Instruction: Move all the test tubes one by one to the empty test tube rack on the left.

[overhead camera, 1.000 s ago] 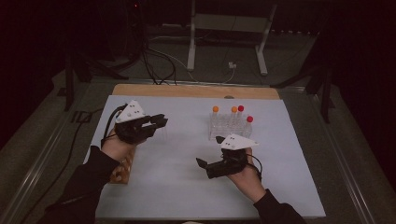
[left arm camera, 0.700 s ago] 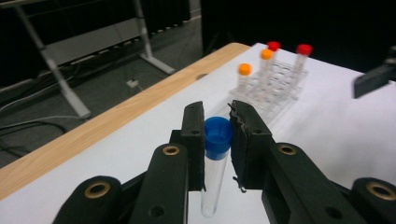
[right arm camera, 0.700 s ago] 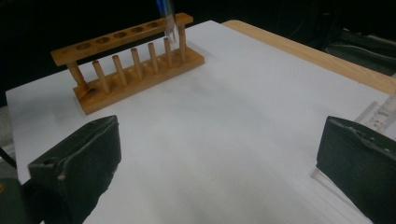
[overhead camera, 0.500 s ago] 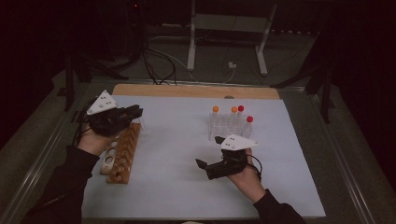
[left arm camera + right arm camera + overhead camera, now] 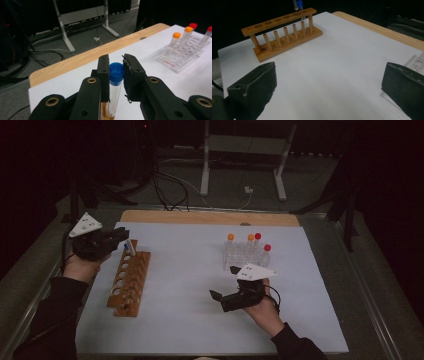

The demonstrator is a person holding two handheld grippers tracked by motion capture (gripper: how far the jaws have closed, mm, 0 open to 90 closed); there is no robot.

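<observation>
Left tool (image 5: 120, 238) clenched on a blue-capped tube (image 5: 115, 82) near the desk's left edge, over the far end of the wooden rack (image 5: 129, 277); right tool (image 5: 216, 296) released, resting near the front edge by the clear rack (image 5: 243, 254). Best lowered upright, straight into the end hole, without bumping the rack. Tube bottom and hole cut off behind the jaws; seating hard to judge.

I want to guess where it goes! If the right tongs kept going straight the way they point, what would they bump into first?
Probably the wooden rack. The right tongs stand open over bare white mat, and the rack is the first thing ahead, though depth is hard to judge.
</observation>
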